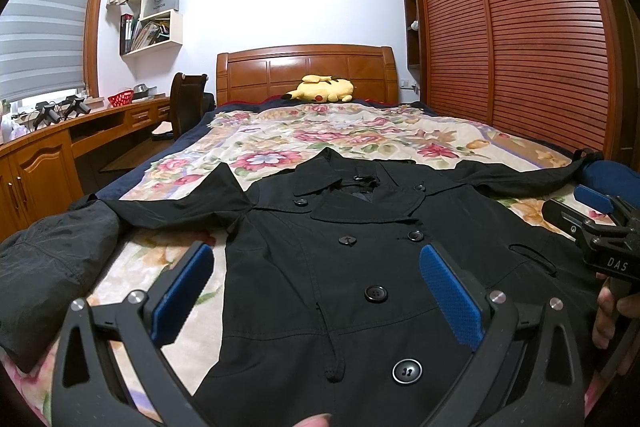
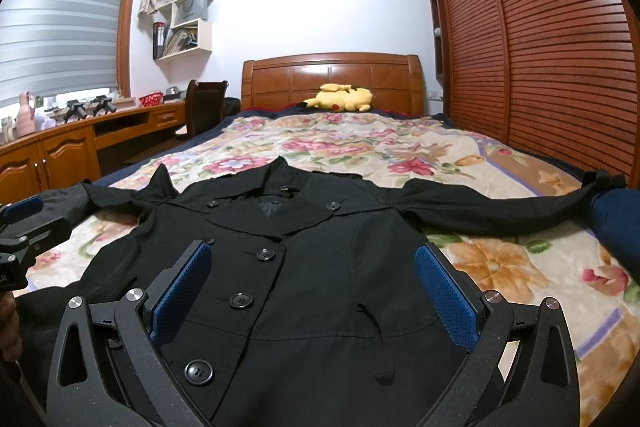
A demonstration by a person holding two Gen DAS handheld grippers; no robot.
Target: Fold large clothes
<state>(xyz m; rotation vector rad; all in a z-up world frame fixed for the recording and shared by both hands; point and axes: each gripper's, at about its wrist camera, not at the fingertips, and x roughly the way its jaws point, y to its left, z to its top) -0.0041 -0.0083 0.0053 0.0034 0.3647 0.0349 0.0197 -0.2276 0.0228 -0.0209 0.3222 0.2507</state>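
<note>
A black double-breasted coat (image 1: 352, 247) lies flat and face up on the flowered bedspread (image 1: 340, 135), collar toward the headboard, both sleeves spread out to the sides. It also shows in the right wrist view (image 2: 320, 259). My left gripper (image 1: 316, 259) is open and empty, above the coat's lower front. My right gripper (image 2: 314, 257) is open and empty, above the coat's lower right part. The right gripper also shows at the right edge of the left wrist view (image 1: 600, 223). The left gripper shows at the left edge of the right wrist view (image 2: 20, 223).
A yellow plush toy (image 1: 320, 89) lies by the wooden headboard (image 1: 304, 67). A slatted wardrobe (image 1: 520, 27) stands on the right. A wooden desk (image 1: 60, 147) and a dark chair (image 1: 186, 103) are on the left. A blue pillow (image 2: 616, 219) lies under the right sleeve end.
</note>
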